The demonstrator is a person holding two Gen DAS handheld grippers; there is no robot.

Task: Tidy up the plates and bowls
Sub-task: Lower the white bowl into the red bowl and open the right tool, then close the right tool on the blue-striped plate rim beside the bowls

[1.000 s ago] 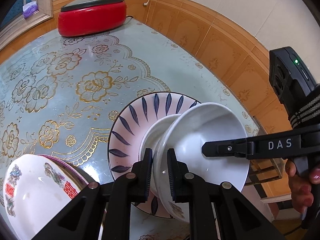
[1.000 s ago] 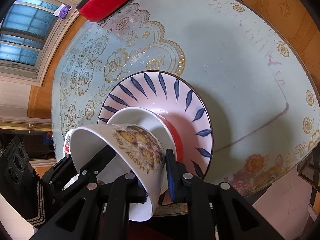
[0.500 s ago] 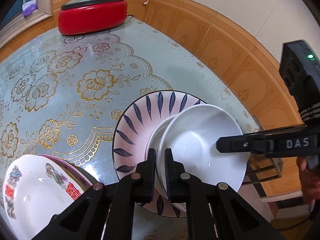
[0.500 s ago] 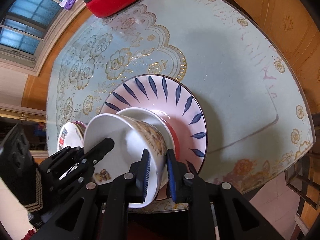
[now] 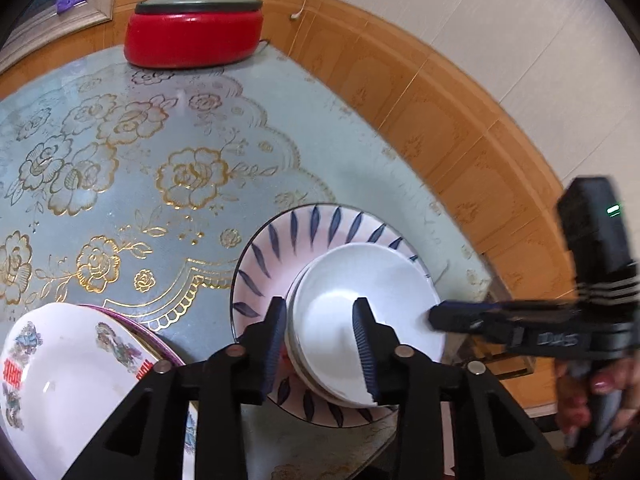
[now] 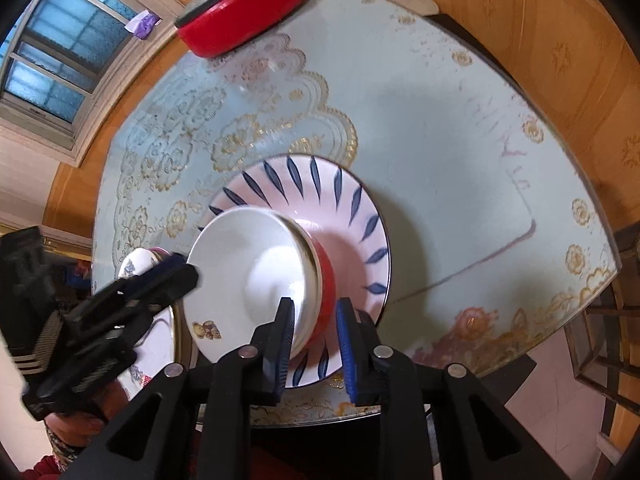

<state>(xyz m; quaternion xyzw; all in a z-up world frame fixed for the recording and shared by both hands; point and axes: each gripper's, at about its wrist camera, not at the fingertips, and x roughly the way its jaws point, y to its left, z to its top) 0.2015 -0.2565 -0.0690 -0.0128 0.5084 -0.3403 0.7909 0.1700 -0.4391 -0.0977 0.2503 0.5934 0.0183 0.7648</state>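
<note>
A white bowl [image 5: 360,288] with a small bear print sits nested in a red-sided bowl [image 6: 326,276] on a pink plate with blue leaves [image 5: 280,248]. In the left wrist view my left gripper [image 5: 320,344] straddles the white bowl's near rim. Its jaws are opening and the pads stand clear of the rim. In the right wrist view my right gripper [image 6: 314,340] straddles the opposite rim [image 6: 304,280] and the red bowl's wall. Its jaws are opening too, with a narrow gap to the wall. Each gripper shows in the other's view: right gripper [image 5: 436,316], left gripper [image 6: 188,276].
A white bowl with coloured decoration [image 5: 60,380] lies on a purple-rimmed plate at the near left. A red lidded cooker [image 5: 196,40] stands at the table's far end. The flowered table cover [image 5: 120,120] ends close to the right of the plate stack. A person's hand [image 5: 592,392] holds the right gripper.
The white bowl was tilted and pinched by both grippers above the plate. It has come down level into the red-sided bowl, and both pairs of jaws have widened off its rim.
</note>
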